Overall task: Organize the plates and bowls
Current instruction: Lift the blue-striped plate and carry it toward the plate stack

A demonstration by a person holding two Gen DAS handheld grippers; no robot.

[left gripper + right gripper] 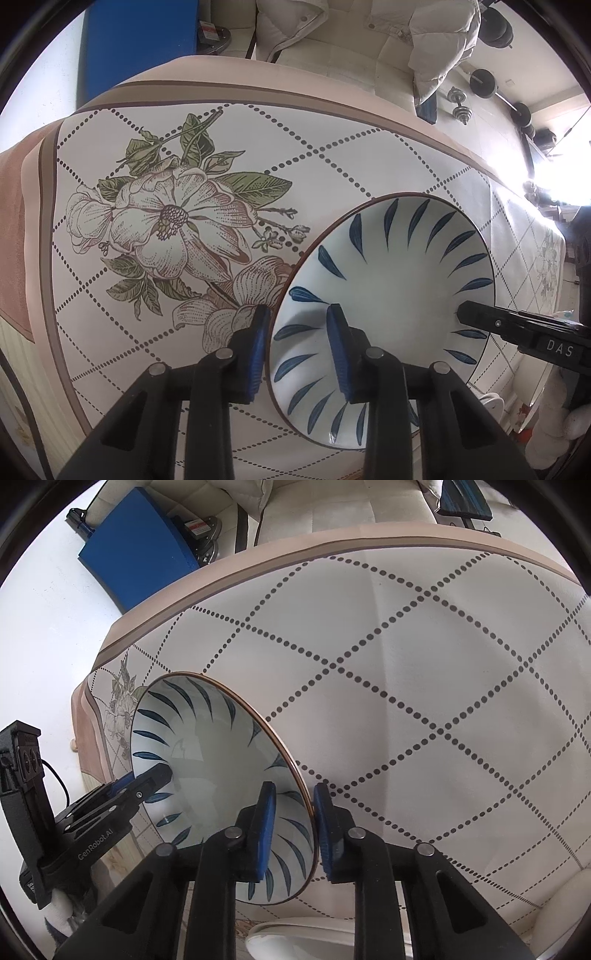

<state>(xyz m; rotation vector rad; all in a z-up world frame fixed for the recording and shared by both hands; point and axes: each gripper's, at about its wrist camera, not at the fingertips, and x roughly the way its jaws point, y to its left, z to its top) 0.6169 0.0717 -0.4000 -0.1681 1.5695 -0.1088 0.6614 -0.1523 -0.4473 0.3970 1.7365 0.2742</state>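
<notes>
A white bowl with blue leaf strokes and a brown rim (388, 295) is held above the tablecloth by both grippers. My left gripper (299, 347) straddles the bowl's left rim, one blue pad inside, one outside, shut on it. In the right wrist view the same bowl (207, 760) is tilted; my right gripper (293, 830) is shut on its right rim, pads on both sides. The right gripper's finger shows in the left wrist view (517, 328), and the left gripper shows in the right wrist view (147, 782).
The table wears a floral, dotted-diamond cloth (177, 218). A white dish edge (295, 938) lies at the near table edge. A cream sofa with a white jacket (351, 33) stands behind; dumbbells (458, 107) and a blue panel (136, 554) are on the floor.
</notes>
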